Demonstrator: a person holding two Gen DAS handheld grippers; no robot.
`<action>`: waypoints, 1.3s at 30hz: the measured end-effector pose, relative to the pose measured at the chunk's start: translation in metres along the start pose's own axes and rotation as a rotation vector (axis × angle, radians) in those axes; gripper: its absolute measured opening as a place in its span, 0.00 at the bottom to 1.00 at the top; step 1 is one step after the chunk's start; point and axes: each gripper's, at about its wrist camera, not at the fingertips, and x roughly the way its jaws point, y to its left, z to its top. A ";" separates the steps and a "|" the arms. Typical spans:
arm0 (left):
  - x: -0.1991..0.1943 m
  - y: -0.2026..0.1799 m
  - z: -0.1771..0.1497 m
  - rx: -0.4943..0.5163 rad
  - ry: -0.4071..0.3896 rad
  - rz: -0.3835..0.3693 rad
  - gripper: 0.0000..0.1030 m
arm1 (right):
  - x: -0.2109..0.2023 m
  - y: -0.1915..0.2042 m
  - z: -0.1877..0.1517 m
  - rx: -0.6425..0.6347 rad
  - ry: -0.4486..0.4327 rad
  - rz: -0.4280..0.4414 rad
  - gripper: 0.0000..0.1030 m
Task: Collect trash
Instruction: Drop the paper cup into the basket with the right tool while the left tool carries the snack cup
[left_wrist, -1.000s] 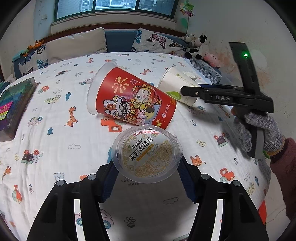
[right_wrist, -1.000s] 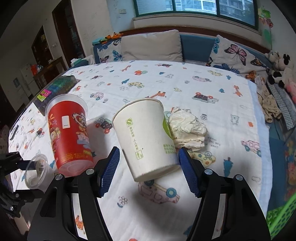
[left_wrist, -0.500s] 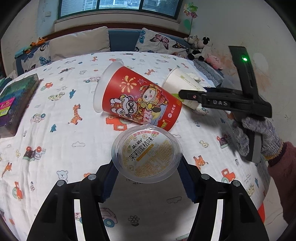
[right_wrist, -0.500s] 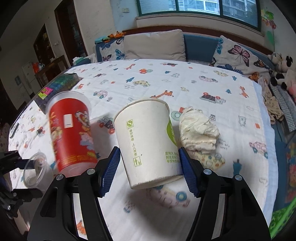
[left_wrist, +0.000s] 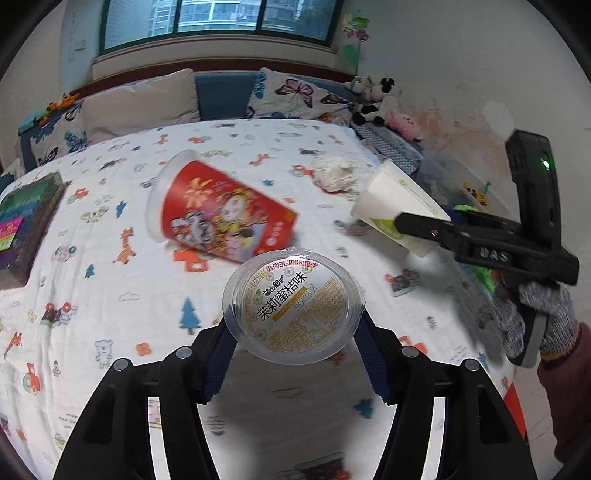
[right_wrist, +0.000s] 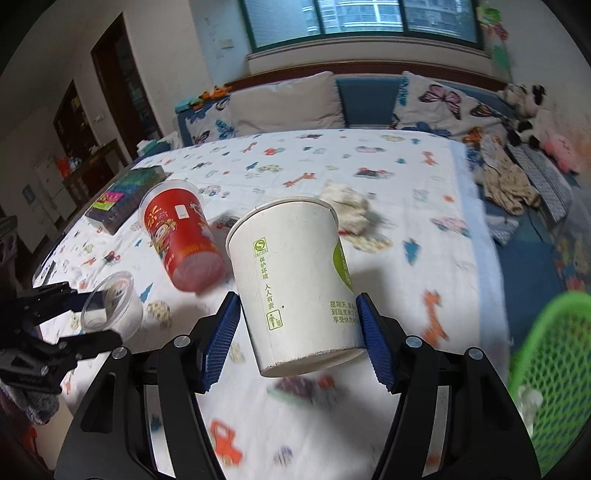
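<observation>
since the earlier frame, the white paper cup (right_wrist: 295, 284) has been lifted off the bed sheet (right_wrist: 406, 192) and carried toward the right of the frame, where a green basket (right_wrist: 550, 369) has come into sight. the cup is squeezed between the pads of the right tongs (right_wrist: 297, 332), standing almost upright. the basket is seen low and right of them, nearest this hand. a clear tub (left_wrist: 293, 306) is clamped in the left tongs (left_wrist: 293, 356). a red cup (left_wrist: 221, 218) is left lying on its side and a crumpled tissue (left_wrist: 334, 175) further back, both yet to be picked up.
</observation>
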 end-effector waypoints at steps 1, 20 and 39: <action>0.000 -0.005 0.002 0.007 -0.001 -0.006 0.58 | -0.008 -0.004 -0.004 0.015 -0.007 -0.003 0.62; 0.018 -0.099 0.025 0.151 0.010 -0.117 0.58 | -0.121 -0.148 -0.083 0.316 -0.043 -0.324 0.63; 0.038 -0.168 0.050 0.257 0.013 -0.170 0.58 | -0.140 -0.207 -0.131 0.482 -0.025 -0.427 0.64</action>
